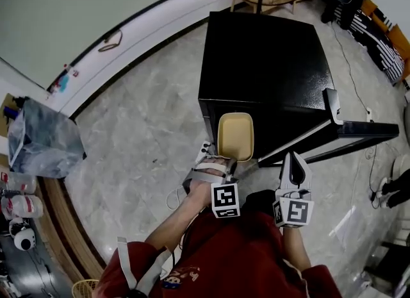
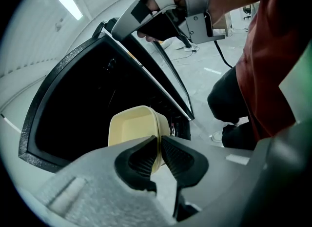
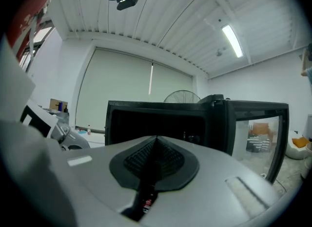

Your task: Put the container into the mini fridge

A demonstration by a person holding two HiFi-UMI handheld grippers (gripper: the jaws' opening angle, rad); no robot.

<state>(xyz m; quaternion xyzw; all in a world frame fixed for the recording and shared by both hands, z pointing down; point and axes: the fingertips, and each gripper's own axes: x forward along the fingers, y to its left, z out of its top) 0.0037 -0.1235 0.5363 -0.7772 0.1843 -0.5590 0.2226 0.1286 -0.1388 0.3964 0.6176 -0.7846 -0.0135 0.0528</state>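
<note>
Because the left gripper [image 2: 160, 148] is pinching only one thin wall of the cream container [image 2: 131, 128], jaws nearly closed on it, the tub, now hovering at the mouth of the mini fridge [image 1: 266, 59], could be tipping, slipping free or catching the frame. Further right, the right gripper [image 3: 155, 155] is hanging empty, jaws pressed together, beside the open door [image 1: 359, 130], which might be swinging inward. Darkness is hiding the fridge's shelves.

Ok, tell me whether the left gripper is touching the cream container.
Touching. The left gripper view shows the left gripper with its fingers pinching the wall of the container between them, with no gap on either side.
</note>
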